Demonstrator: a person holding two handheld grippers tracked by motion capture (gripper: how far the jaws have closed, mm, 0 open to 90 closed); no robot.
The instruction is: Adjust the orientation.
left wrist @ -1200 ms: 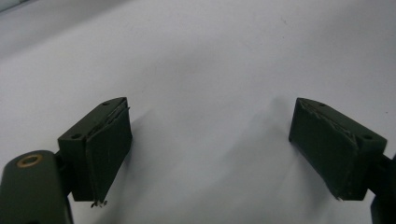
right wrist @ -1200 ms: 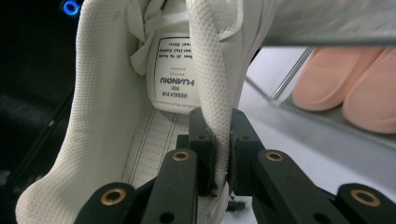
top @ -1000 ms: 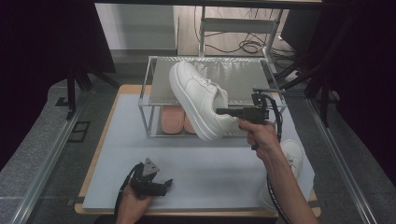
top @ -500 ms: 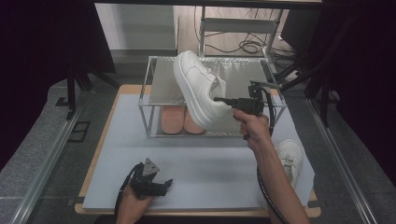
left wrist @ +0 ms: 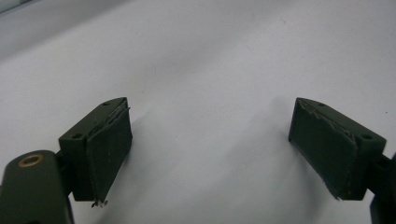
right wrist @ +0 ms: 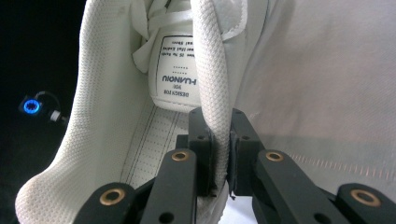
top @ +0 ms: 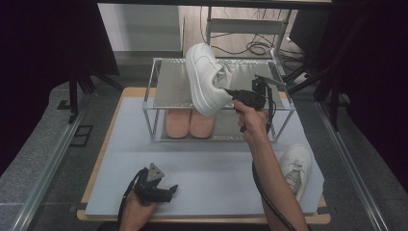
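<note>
Upper centre, white sneaker [top: 207, 79]: tilted on its side, sole facing left, over the top shelf of the metal rack [top: 159, 91].
Right tool [top: 232, 93]: clamped tight on the sneaker's collar wall, one jaw inside, one outside.
Lower shelf: pink shoes [top: 189, 122] side by side.
Lower right: second white sneaker [top: 297, 166] on the worktop [top: 221, 163].
Lower left, left tool [top: 172, 189]: jaws wide apart, holding nothing, low over the worktop.
</note>
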